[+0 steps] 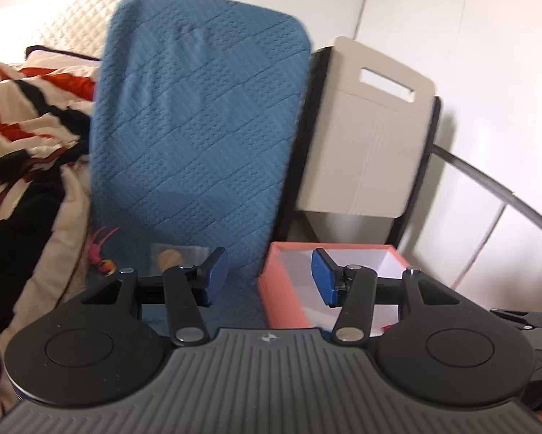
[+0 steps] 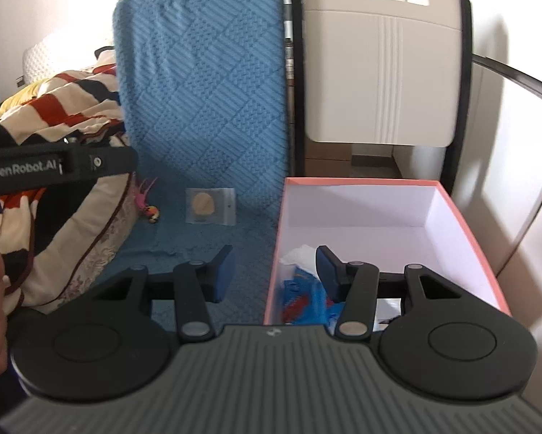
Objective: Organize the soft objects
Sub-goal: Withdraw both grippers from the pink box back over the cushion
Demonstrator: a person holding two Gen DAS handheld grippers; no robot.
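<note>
Partly done: blue-and-red soft packet (image 2: 303,300) already inside pink-rimmed white cardboard box (image 2: 462,249), clear round-pad sachet (image 2: 210,205) and pink feathered toy (image 2: 148,199) left on blue quilted cover (image 2: 198,83), left gripper (image 1: 269,277) and right gripper (image 2: 275,274) both spread apart, holding nothing

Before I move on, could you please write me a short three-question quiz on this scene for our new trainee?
1. True or false: the pink box has a lid on it.
2. Which lies on the blue cover beside the feathered toy? A) a clear packet holding a tan disc B) a spoon C) a remote
3. Fill in: the fingers of the right hand-held gripper and the left hand-held gripper stand ____, holding nothing.

Key
1. False: it is open, with a blue and red package and something white inside.
2. A, the clear packet.
3. Open.
</note>
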